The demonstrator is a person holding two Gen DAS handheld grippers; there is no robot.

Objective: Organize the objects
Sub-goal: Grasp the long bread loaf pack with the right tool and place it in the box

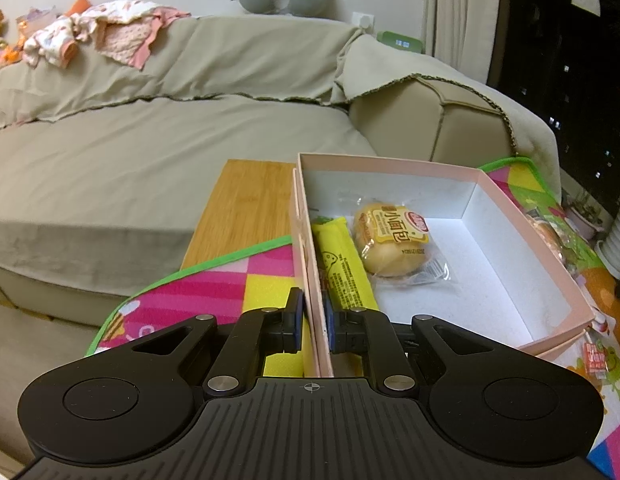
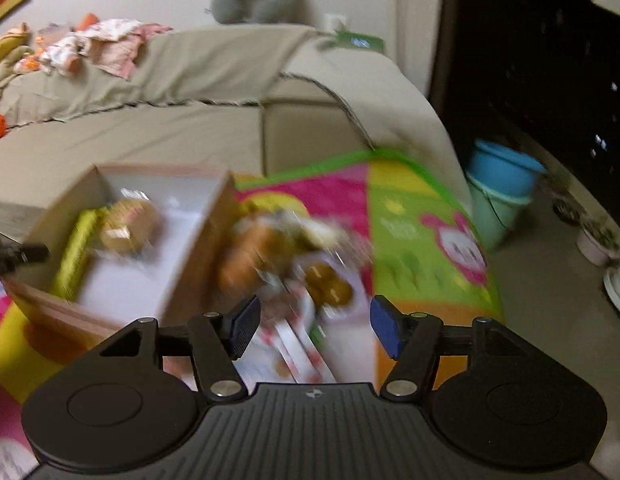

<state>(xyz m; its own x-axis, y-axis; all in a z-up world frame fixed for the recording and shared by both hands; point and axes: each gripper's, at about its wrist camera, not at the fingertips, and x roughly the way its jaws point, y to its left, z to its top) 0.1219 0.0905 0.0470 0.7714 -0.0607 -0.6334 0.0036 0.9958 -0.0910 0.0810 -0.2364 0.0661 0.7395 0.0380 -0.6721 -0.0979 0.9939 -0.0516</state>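
A pink cardboard box [image 1: 389, 163] lies open on a colourful play mat [image 1: 214, 288]. My left gripper [image 1: 314, 314] is shut on the box's near left wall, one pad on each side. Inside the box a wrapped bread roll [image 1: 393, 240] lies beside a long yellow packet [image 1: 343, 264]. In the blurred right wrist view the same box [image 2: 198, 248] is at the left, with the roll [image 2: 128, 224] and the yellow packet [image 2: 76, 252] in it. My right gripper [image 2: 313, 322] stands open over a pile of wrapped snacks [image 2: 270, 248] on the mat, just right of the box. Nothing is gripped between its pads.
A beige covered sofa [image 1: 170, 152] runs behind the mat, with clothes [image 1: 110, 32] heaped on its back. A wooden board [image 1: 246, 208] sits left of the box. Stacked blue buckets [image 2: 501, 184] and plant pots [image 2: 597, 240] stand on the floor to the right.
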